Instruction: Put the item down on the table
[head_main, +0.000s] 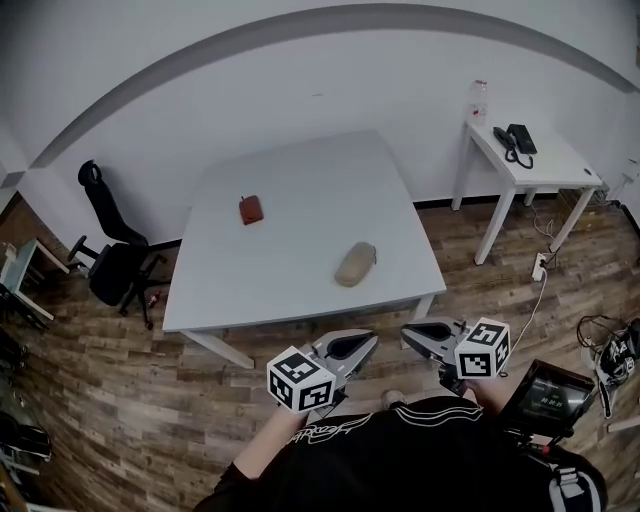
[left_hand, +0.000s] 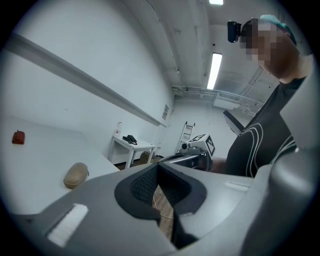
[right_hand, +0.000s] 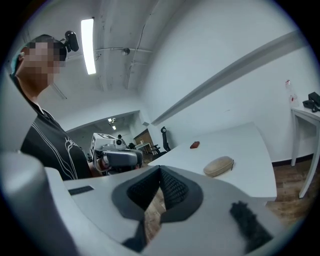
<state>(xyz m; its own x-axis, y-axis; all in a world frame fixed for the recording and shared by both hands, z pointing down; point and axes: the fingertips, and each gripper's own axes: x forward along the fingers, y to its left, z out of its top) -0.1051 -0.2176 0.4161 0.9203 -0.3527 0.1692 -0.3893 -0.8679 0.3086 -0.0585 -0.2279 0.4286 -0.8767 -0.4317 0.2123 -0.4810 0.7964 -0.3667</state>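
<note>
Both tools are pulled in close to the body here. The left hand-held gripper (head_main: 362, 341) has its jaws pressed together on nothing, and the right hand-held gripper (head_main: 410, 330) looks just the same, pads meeting and empty. So where's the item? My read is the tan case (head_main: 355, 263), lying flat on the desk (head_main: 300, 170) toward the near right side, with nothing touching it. A small red object (head_main: 252, 209) sits well apart from it, further back and left. Either way, the put-down looks done.

The risks from here are few. The two tools hang near each other, so a careless swing could knock them together. A reach forward could nudge the case toward the near edge.

The desk is plain white, smooth and bare apart from those two things. Around it is a wooden floor (head_main: 120, 400) and a white wall (head_main: 250, 90). An office chair (head_main: 115, 260) stands to the left. A side table (head_main: 545, 165) on the right carries a telephone (head_main: 515, 138) and a bottle (head_main: 479, 98). Loose cables (head_main: 600, 335) trail on the floor at far right, and they could trip a step back that way.
</note>
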